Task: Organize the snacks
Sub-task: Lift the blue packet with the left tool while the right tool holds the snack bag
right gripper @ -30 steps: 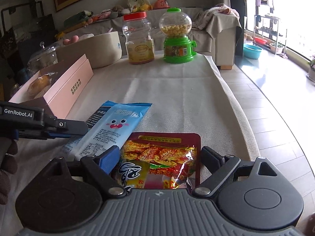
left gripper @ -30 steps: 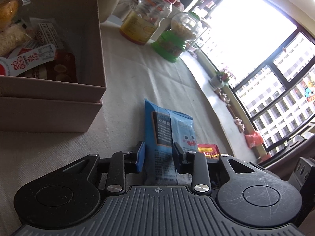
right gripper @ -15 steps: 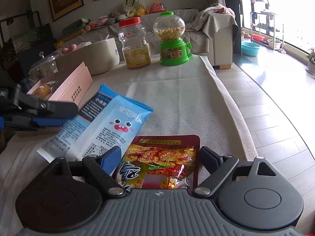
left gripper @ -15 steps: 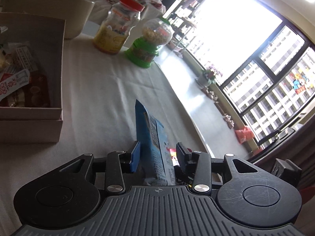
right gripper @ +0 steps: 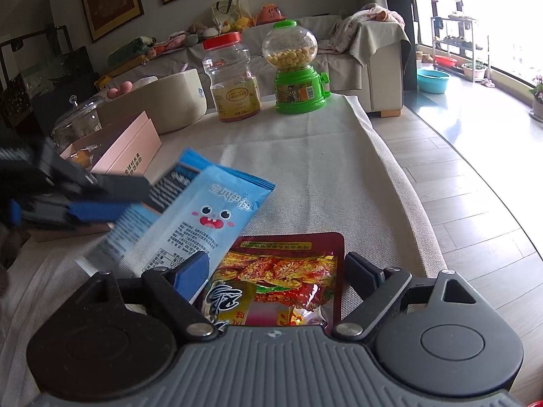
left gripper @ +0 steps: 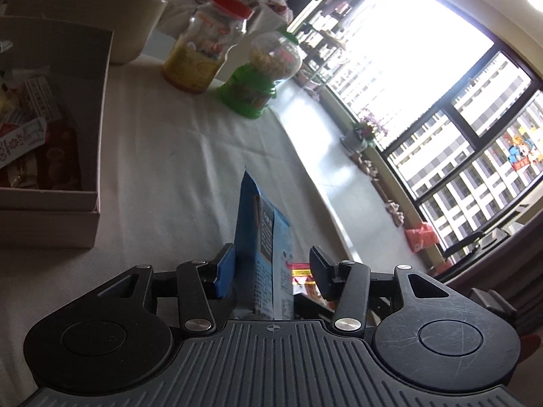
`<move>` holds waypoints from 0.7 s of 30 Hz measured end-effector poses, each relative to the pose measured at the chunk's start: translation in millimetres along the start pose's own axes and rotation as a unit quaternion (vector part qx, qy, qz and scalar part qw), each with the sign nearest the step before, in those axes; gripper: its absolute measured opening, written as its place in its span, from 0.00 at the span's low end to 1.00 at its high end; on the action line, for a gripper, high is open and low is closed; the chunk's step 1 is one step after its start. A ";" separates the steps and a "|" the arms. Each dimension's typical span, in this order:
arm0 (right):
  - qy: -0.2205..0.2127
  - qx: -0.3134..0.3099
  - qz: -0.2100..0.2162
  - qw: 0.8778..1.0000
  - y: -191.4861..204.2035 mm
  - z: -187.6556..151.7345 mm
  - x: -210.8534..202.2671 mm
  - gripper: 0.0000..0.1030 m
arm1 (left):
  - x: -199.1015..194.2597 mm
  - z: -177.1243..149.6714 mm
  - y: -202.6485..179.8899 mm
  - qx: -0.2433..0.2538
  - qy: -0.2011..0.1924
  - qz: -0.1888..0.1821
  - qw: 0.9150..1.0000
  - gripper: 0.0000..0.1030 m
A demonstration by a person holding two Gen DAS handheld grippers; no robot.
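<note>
Nearest the right tool (right gripper: 275, 271), a dark red foil snack pouch (right gripper: 285, 271) lies flat on the worktop (right gripper: 322, 156) between its spread fingers, which stand clear of the pouch on both sides: released, gripping nothing. The pouch's bold characters are partly hidden by the tool body and cannot be read in full.

Just left of it, the left tool (left gripper: 271, 271) carries a light blue snack packet (right gripper: 203, 217) lifted off the cloth and tilted. In the right wrist view its fingers pinch the packet from either face. The left wrist view shows the packet edge-on, against the blue pad with a gap at the other finger. The packet bears a cartoon face, white Chinese lettering above it and fine print below.

Farther left sits a pink box (right gripper: 132, 149) with small Chinese writing on its side, already holding wrapped snacks (left gripper: 37, 135). Behind it stands a cream tub (right gripper: 163, 101). At the far end of the worktop stand a red-lidded jar (right gripper: 232, 78) with a yellow label and a green candy dispenser (right gripper: 295, 74).
</note>
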State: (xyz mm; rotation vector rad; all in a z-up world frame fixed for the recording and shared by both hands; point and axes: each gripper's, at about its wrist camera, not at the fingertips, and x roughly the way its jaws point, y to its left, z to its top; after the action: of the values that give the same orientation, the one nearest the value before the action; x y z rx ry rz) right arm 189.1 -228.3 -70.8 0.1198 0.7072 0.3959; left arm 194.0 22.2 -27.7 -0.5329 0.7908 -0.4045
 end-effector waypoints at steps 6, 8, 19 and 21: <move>0.007 -0.012 -0.010 1.000 3.9 -0.2 -0.9 0.84 | -3.0 -3.2 -23.6 0.035 0.003 -0.012 0.999 0.51; 0.010 -0.019 -0.012 1.000 5.0 -1.5 -2.4 0.84 | 3.1 -1.1 -25.5 0.044 0.006 0.004 0.999 0.51; 0.007 -0.013 -0.005 1.000 -0.1 -2.0 -4.5 0.84 | -1.0 -1.8 -29.8 0.041 0.016 -0.008 0.999 0.51; 0.007 -0.013 -0.003 1.000 -1.0 -3.0 -6.5 0.84 | -2.8 -3.6 -35.5 0.050 0.019 -0.010 0.999 0.51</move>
State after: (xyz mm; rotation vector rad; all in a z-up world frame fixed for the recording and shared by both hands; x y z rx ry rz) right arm 183.0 -231.9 -69.3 0.0893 0.7165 0.4007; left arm 184.4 -5.6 -7.3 -0.4416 0.7978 -0.4705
